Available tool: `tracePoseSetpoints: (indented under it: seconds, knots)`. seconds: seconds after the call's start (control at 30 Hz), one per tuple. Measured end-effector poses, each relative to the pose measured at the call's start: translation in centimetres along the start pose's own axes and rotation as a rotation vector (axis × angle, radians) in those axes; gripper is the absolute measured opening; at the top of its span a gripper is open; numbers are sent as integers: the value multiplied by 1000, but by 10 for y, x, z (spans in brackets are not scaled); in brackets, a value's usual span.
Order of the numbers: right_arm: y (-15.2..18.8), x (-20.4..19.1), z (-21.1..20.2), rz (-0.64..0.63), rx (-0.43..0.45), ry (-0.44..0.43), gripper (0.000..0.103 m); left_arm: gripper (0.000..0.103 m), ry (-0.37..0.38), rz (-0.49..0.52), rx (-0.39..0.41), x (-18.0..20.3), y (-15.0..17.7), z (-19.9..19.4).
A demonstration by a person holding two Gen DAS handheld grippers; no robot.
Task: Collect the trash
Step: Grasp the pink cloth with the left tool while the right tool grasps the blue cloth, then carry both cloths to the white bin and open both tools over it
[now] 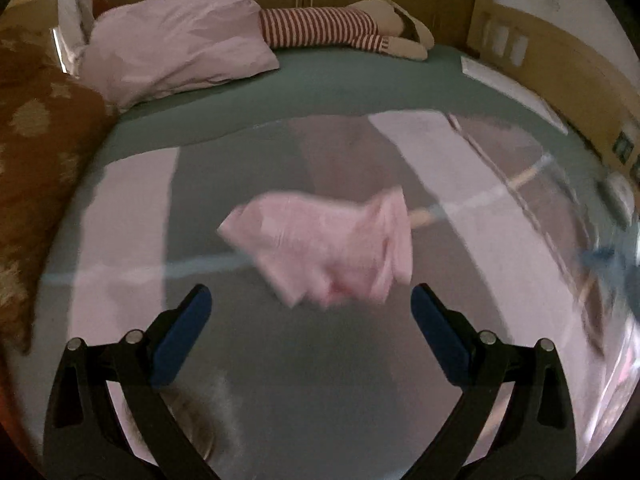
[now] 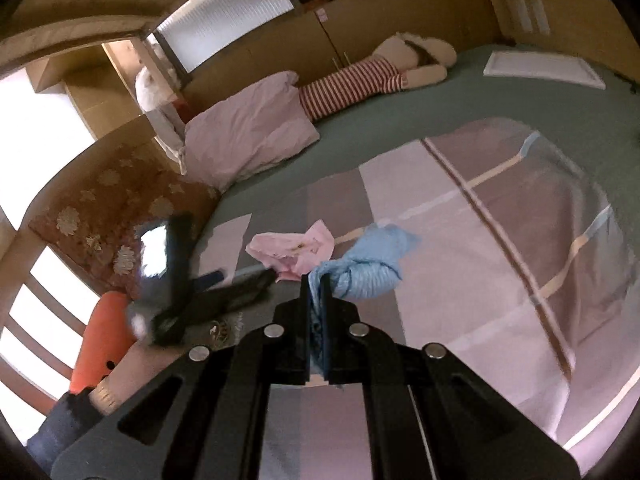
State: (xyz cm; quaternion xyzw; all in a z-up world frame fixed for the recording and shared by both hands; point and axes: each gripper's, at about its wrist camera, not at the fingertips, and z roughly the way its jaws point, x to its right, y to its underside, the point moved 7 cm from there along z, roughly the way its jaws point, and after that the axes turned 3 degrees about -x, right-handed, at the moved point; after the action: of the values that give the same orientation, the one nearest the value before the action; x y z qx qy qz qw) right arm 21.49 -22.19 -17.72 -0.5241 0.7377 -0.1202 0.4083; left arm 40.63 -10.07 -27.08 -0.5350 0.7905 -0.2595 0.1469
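Observation:
A crumpled pink plastic bag (image 1: 324, 248) lies on the striped blanket (image 1: 120, 216), blurred, just beyond my left gripper (image 1: 310, 316), which is open and empty with its blue pads either side. In the right wrist view the pink bag (image 2: 290, 250) lies left of a light blue plastic bag (image 2: 368, 266). My right gripper (image 2: 316, 292) is shut on the blue bag's near end. The left gripper (image 2: 224, 284) shows there as a blurred dark shape left of the pink bag. A blurred bit of the blue bag (image 1: 604, 260) shows at the right edge of the left view.
The green bed (image 1: 360, 80) carries a pink pillow (image 1: 180, 48), a striped stuffed doll (image 1: 344, 28) and a white flat sheet (image 2: 544, 66) near the wooden headboard. A brown floral cushion (image 1: 36, 128) lies at the left. An orange object (image 2: 104, 336) sits by the bed rail.

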Motion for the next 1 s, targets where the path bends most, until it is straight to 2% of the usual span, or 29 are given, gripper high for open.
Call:
tracePoseSetpoints:
  seconds: [0.07, 0.13, 0.2, 0.23, 0.27, 0.3, 0.33, 0.4, 0.47, 0.57, 0.6, 0.73, 0.8, 1.0]
  knots:
    - [-1, -5, 0, -25, 3, -5, 5, 99, 42, -91, -26, -4, -11, 16]
    - [1, -8, 5, -34, -7, -13, 5, 99, 116, -244, -59, -13, -20, 34]
    - [2, -10, 9, -34, -21, -24, 5, 71, 148, -356, -125, -20, -19, 55]
    - [2, -10, 10, -39, -24, -23, 5, 46, 154, -400, -158, -22, -16, 64]
    - [2, -11, 12, -48, -29, -20, 5, 29, 154, -420, -159, -23, -14, 67]
    - [3, -13, 13, -50, -31, -19, 5, 19, 142, -389, -148, -19, -13, 65]
    - [3, -13, 13, -53, -33, -20, 5, 16, 129, -346, -141, -14, -12, 62]
    - [3, -15, 12, -64, -33, -19, 5, 13, 84, -233, -109, -3, -7, 46]
    - [3, -17, 10, -74, -24, -23, 5, 12, 58, -161, -67, 3, 2, 18]
    - [2, -22, 5, -94, -14, -28, 5, 12, 27, -58, 1, 11, 22, -46]
    - [3, -25, 4, -104, -14, -36, 5, 13, 0, -11, 47, 13, 35, -82]
    - [10, -36, 2, -155, -32, -55, 5, 13, -35, 66, 136, 21, 72, -170]
    - [16, -44, 0, -165, -52, -78, 5, 13, -44, 57, 189, 23, 95, -210]
    - [54, -68, -21, -226, -74, -89, 5, 13, -62, -13, 205, 14, 154, -244]
